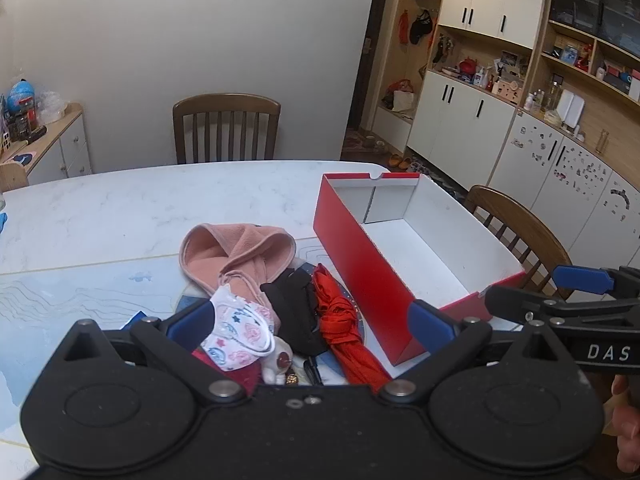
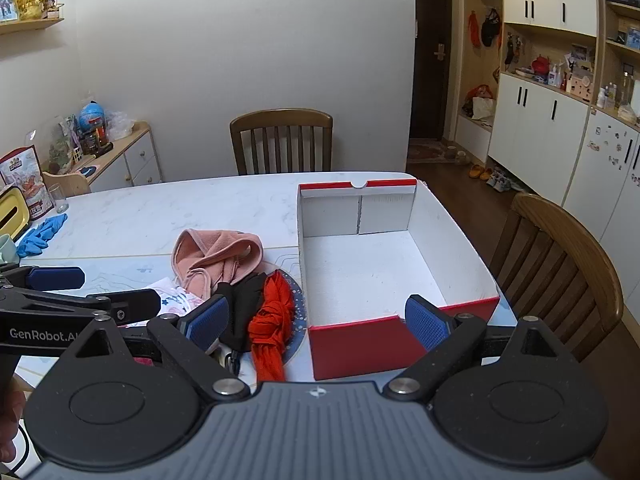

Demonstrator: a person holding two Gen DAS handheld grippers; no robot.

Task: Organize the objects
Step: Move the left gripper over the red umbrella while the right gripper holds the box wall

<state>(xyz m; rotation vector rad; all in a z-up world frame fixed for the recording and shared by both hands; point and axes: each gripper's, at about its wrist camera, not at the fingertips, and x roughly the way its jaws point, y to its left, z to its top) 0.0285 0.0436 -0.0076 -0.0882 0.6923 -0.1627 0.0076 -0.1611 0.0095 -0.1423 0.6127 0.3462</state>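
Standing open on the table (image 2: 160, 208); red box (image 2: 400, 280) holds nothing.

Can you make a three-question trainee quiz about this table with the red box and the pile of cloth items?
1. True or false: the red box already holds an item.
2. Which lies nearest the box: A pink scarf, B red cloth, C patterned mask?
3. Fill in: the left gripper and right gripper both stand ____.

Key: 1 false; 2 B; 3 open.
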